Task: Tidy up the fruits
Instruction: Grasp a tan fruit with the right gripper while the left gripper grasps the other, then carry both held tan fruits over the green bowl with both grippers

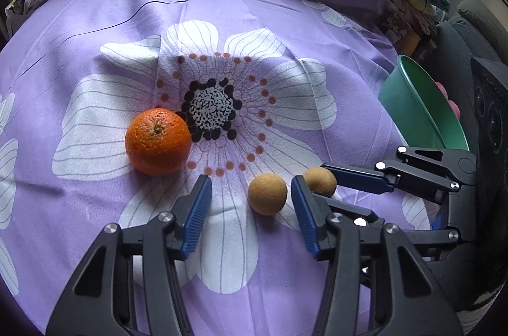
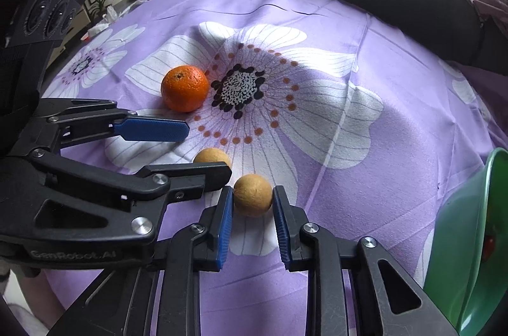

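- The right gripper (image 2: 253, 202) squeezes one small brown fruit (image 2: 253, 199) on the purple cloth (image 2: 397, 120).
- The left gripper (image 1: 251, 190) stands open around the other small brown fruit (image 1: 267, 194).
- An orange (image 1: 158, 141) sits nearby.

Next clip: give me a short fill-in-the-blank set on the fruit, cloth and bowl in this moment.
1. The right hand-held gripper is shut on a small ____ fruit.
2. The orange rests on a ____ flowered cloth.
3. The bowl at the cloth's edge is ____.
4. Between the left hand-held gripper jaws lies the other brown fruit, not yet ____.

Missing: brown; purple; green; gripped
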`<state>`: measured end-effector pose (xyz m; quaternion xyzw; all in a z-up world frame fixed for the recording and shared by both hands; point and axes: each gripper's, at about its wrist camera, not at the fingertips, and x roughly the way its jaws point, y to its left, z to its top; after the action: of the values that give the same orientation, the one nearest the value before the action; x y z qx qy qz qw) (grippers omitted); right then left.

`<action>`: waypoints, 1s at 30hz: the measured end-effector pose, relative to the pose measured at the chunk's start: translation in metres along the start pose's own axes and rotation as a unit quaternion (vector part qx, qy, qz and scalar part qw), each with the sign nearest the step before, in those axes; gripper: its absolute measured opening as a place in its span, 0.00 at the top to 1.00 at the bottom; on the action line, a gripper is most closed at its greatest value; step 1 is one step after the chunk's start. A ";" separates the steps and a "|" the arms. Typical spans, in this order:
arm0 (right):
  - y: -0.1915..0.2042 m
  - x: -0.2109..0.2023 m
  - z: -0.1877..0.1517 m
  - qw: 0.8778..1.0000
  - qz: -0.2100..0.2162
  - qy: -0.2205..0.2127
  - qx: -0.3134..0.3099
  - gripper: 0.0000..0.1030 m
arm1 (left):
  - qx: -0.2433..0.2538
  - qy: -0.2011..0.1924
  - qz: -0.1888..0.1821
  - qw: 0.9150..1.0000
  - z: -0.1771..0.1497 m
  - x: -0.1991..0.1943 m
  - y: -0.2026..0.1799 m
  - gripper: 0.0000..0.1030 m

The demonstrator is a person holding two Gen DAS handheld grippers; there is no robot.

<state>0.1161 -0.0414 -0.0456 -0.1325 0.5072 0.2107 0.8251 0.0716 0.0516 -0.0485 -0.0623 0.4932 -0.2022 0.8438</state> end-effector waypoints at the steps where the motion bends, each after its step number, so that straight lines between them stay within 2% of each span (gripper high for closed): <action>1: -0.001 -0.002 -0.001 1.000 -0.001 -0.001 0.001 0.74 | 0.003 0.001 -0.001 1.000 0.001 0.001 -0.002 0.55; 8: -0.014 -0.025 -0.016 1.000 -0.004 -0.018 0.025 0.74 | 0.032 0.015 0.013 0.999 0.003 0.008 -0.015 0.61; 9: -0.015 -0.029 -0.018 0.999 -0.004 -0.021 0.029 0.74 | 0.035 0.018 0.015 0.999 0.004 0.010 -0.016 0.67; 13: -0.017 -0.044 -0.025 0.998 -0.003 -0.038 0.043 0.74 | 0.046 0.021 0.032 0.998 0.005 0.014 -0.022 0.74; 19: -0.018 -0.063 -0.034 0.996 -0.001 -0.060 0.062 0.74 | 0.052 0.014 0.036 0.998 0.002 0.012 -0.026 0.75; 30: -0.024 -0.085 -0.057 0.992 0.004 -0.081 0.097 0.74 | 0.053 -0.013 -0.005 0.998 -0.015 -0.025 -0.046 0.75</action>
<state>0.0492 -0.1050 0.0049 -0.0325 0.4568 0.1742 0.8717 0.0352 0.0215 -0.0221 -0.0228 0.4705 -0.2318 0.8511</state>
